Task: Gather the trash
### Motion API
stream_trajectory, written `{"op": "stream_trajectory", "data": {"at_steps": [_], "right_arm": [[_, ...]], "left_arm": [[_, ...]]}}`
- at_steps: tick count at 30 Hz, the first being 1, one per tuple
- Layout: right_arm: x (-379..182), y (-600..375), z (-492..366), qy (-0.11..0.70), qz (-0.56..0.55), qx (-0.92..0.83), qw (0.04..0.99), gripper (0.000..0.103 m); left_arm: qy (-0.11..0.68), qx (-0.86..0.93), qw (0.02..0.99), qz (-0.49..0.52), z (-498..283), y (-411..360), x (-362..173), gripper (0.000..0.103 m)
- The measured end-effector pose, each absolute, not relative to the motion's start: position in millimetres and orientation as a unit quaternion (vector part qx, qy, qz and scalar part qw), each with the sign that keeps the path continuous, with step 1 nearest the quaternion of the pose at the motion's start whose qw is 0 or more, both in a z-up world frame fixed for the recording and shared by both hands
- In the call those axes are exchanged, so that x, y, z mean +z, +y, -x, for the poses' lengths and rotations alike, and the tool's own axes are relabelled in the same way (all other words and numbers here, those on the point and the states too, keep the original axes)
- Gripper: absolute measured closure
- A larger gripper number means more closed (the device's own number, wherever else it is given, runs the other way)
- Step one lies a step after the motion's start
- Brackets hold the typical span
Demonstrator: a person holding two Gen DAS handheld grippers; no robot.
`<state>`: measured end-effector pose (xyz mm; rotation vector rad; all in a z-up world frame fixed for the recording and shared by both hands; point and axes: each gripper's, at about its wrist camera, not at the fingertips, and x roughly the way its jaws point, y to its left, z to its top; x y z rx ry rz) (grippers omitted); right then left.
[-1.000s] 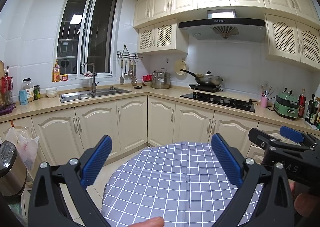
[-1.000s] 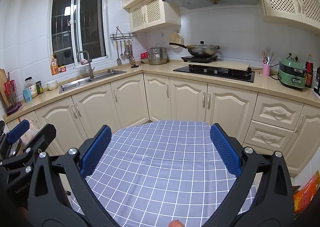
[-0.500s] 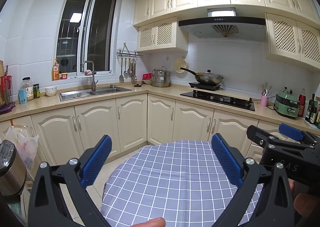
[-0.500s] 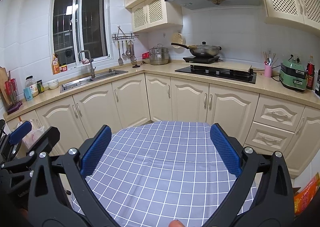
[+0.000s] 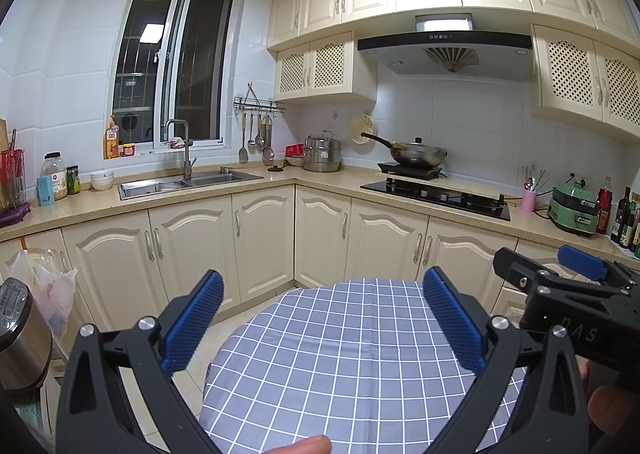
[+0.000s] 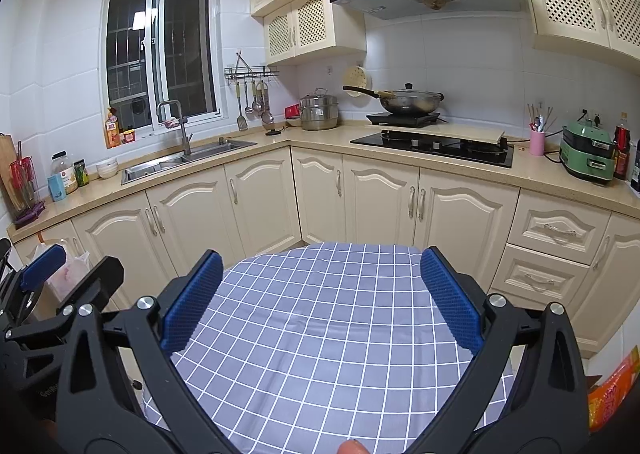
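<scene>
My left gripper (image 5: 323,320) is open, blue pads wide apart, held above a round table with a blue checked cloth (image 5: 344,366). My right gripper (image 6: 320,294) is open too, over the same cloth (image 6: 320,334). Nothing is between either pair of fingers. Each gripper shows in the other's view: the right one (image 5: 576,282) at the right edge, the left one (image 6: 44,286) at the left edge. A plastic bag (image 5: 44,290) with something pink inside hangs on a cabinet at the left. No loose trash shows on the cloth.
An L-shaped counter (image 5: 328,180) carries a sink (image 5: 188,180), a steel pot (image 5: 322,154), a hob with a wok (image 5: 416,154) and a green cooker (image 5: 572,210). A steel appliance (image 5: 18,338) stands at the left. An orange packet (image 6: 612,386) lies low right.
Both views have tilted very slightly upward. The grippers stay open and hold nothing.
</scene>
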<state>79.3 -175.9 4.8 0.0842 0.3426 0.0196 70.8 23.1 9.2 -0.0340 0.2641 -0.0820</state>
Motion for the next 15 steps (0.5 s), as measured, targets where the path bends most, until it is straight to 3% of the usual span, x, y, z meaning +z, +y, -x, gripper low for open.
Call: {"op": "stream_trajectory", "data": {"at_steps": [15], "right_arm": [[2.6,-175.0,-80.9,0.173,-0.044,0.007,0.984,0.006]], "left_arm": [[0.114,-0.046,0.992,0.014,-70.1,25.1,6.2,0.005]]}}
